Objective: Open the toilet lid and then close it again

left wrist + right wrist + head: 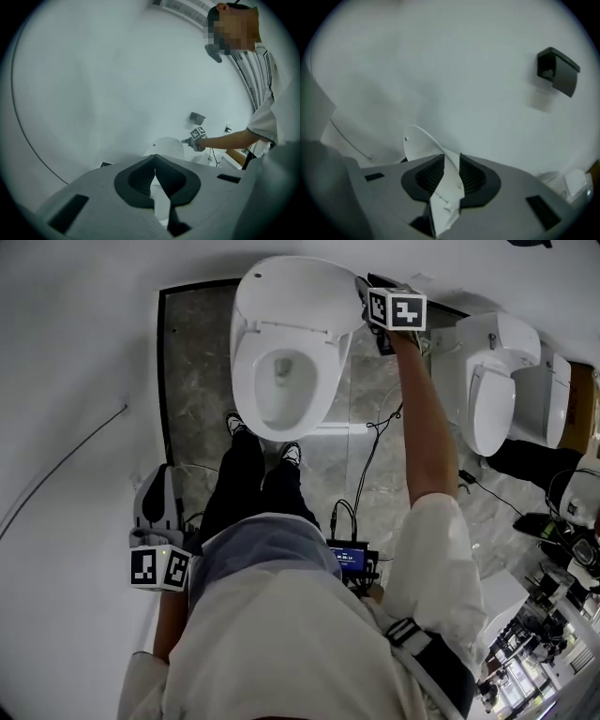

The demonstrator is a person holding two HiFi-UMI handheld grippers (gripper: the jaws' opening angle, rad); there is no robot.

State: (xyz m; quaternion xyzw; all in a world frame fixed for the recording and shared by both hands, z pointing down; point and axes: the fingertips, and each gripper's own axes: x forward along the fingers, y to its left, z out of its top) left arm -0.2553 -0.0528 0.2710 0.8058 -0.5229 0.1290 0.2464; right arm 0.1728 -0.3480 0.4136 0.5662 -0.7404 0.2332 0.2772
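The white toilet [246,381] stands in front of me with its lid [291,292] raised upright against the wall, the seat down and the bowl showing. My right gripper [362,289] reaches to the lid's right edge. In the right gripper view the lid's edge [419,143] runs between the two dark pads of the right gripper [451,161] and fills the space between them, with no gap showing. My left gripper [159,479] hangs low at my left side, away from the toilet. Its pads [154,159] meet with nothing between them. That view also shows the lid [166,147] and the right gripper [188,140].
A second toilet [492,381] stands to the right. Cables [370,456] trail over the marble floor to a small screen device [349,559] at my waist. My shoes [236,423] are at the bowl's front. A dark box [558,70] hangs on the wall.
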